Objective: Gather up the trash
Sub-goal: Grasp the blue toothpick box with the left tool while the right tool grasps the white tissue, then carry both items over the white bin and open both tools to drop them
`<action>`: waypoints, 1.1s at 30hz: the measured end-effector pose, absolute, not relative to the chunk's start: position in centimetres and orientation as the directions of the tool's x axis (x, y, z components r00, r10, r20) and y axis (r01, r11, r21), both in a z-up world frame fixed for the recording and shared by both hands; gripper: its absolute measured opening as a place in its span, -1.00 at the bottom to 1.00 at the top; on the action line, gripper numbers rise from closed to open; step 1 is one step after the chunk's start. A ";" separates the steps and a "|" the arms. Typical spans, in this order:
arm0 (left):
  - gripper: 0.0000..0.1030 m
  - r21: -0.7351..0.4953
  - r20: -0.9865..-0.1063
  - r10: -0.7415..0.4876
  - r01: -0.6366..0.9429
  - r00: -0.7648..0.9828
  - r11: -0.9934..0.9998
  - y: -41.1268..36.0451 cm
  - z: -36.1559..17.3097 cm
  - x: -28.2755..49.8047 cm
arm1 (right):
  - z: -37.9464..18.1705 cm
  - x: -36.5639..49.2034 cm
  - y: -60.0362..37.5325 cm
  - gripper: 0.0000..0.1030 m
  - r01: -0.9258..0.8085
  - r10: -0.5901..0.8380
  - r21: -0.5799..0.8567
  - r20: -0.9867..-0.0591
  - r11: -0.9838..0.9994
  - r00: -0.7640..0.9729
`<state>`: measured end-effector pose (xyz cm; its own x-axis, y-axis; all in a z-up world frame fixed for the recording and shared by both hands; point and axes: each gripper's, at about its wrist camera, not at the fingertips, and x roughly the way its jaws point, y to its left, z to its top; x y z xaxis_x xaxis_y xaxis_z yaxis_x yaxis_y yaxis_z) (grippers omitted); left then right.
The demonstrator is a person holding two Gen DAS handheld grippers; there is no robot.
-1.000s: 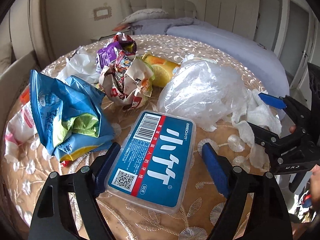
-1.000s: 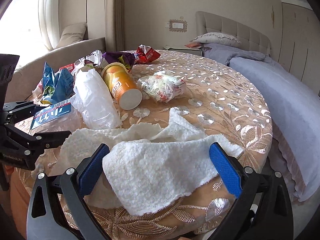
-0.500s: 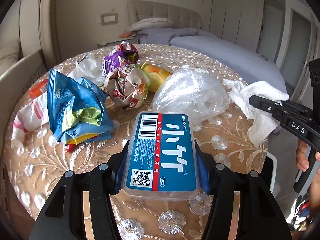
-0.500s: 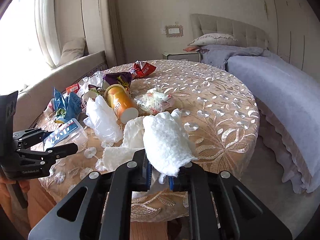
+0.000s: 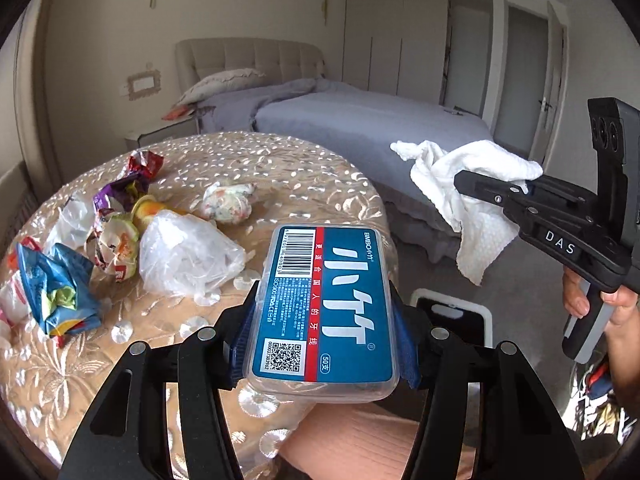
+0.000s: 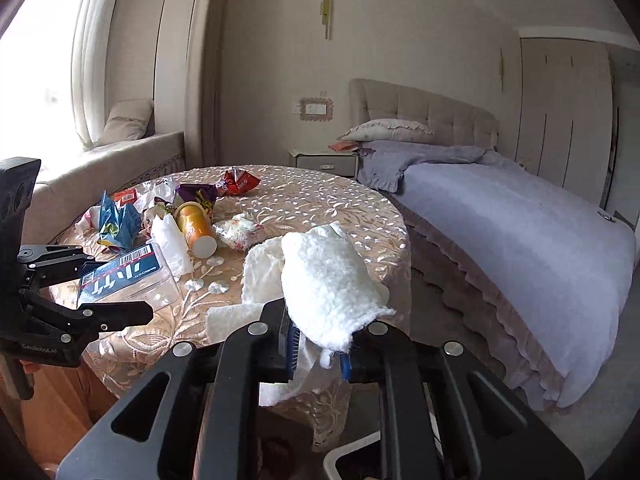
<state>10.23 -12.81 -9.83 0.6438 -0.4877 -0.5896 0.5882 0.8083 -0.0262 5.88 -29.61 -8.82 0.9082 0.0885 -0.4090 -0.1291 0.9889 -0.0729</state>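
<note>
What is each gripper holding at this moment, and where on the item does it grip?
Left gripper: the blue-labelled clear plastic box, clamped across its long sides near the end closest to the camera. Right gripper: the white paper towel, pinched at its bunched lower edge.

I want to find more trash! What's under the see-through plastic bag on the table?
The clear plastic bag lies on the gold flowered tablecloth, against the orange cup. Its crinkles blur whatever is underneath, so hidden trash cannot be ruled out.
</note>
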 end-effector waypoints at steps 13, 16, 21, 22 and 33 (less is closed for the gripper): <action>0.10 -0.027 -0.686 -0.655 0.890 0.315 0.456 -28.4 -17.0 8.9 | -15.9 1.9 -39.3 -0.67 0.026 -0.095 -0.127 -0.576 0.992 0.812; 0.10 -0.031 -0.722 -0.652 0.929 0.233 0.368 -30.9 -19.4 9.2 | -18.3 2.0 -41.1 -0.67 0.009 -0.082 -0.120 -0.623 0.993 0.778; 0.10 -0.069 -0.771 -0.624 0.957 0.128 0.283 -34.2 -23.0 11.0 | -21.8 3.1 -43.9 -0.59 -0.060 0.005 -0.053 -0.705 0.997 0.710; 0.10 -0.084 -0.778 -0.620 0.961 0.101 0.262 -34.7 -23.7 11.4 | -22.4 3.4 -44.3 -0.42 -0.094 0.034 -0.043 -0.724 0.995 0.689; 0.91 -0.141 -0.814 -0.580 0.980 -0.032 0.144 -37.2 -26.8 14.2 | -27.8 5.2 -48.0 0.91 -0.265 0.172 0.040 -0.852 0.963 0.495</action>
